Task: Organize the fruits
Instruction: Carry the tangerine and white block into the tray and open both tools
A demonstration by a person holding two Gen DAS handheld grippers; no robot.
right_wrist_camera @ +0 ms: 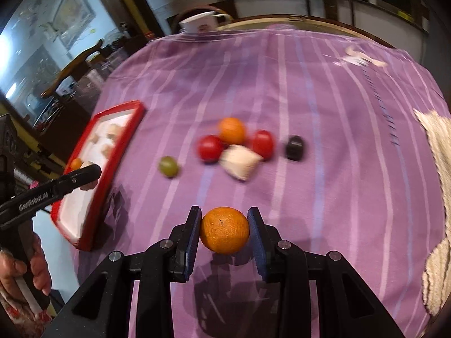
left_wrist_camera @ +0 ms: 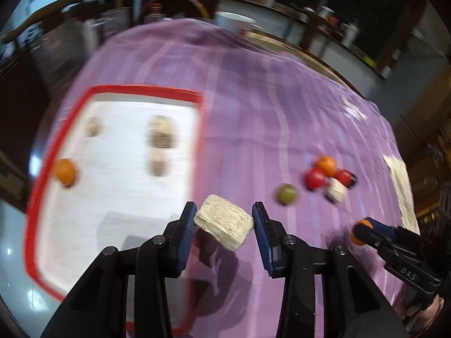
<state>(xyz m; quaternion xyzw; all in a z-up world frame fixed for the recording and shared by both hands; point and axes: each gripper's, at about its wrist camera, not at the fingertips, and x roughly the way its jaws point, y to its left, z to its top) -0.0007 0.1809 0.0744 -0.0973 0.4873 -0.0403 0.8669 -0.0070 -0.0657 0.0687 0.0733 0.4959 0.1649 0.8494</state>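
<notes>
Loose fruits (right_wrist_camera: 235,143) cluster on the purple-clothed table (right_wrist_camera: 324,112), well apart from the red-rimmed tray (left_wrist_camera: 112,90). The left claw (left_wrist_camera: 224,219) grips a pale block (left_wrist_camera: 224,225); the right claw (right_wrist_camera: 224,229) clamps an orange (right_wrist_camera: 224,230).

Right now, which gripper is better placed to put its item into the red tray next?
Probably the left gripper: it grips a beige block right beside the red tray. The right gripper holds an orange farther out over the purple cloth.
</notes>
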